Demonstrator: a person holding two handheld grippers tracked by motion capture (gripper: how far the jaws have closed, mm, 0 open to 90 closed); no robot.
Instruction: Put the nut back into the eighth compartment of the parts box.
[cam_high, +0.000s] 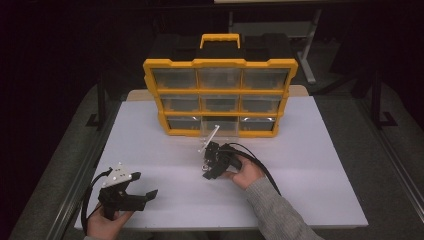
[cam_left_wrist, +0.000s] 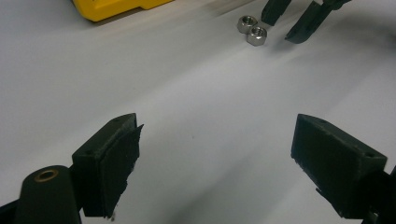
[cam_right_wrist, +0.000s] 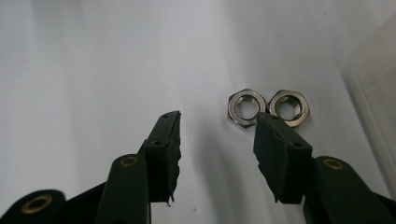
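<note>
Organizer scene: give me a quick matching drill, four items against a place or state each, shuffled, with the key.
Items
1. hex nuts
2. left gripper
3. right gripper
4. organizer handle

Descriptions
A. yellow, on top of the drawer case
B. jaws wide apart, nothing between them
C. side by side, touching, on the white table
D. jaws open, one tip at the nuts

Pairs: 1-C, 2-B, 3-D, 4-A

- Two silver hex nuts (cam_right_wrist: 268, 109) are laid flat on the white table, side by side and touching.
- Threaded holes are turned upward.
</note>
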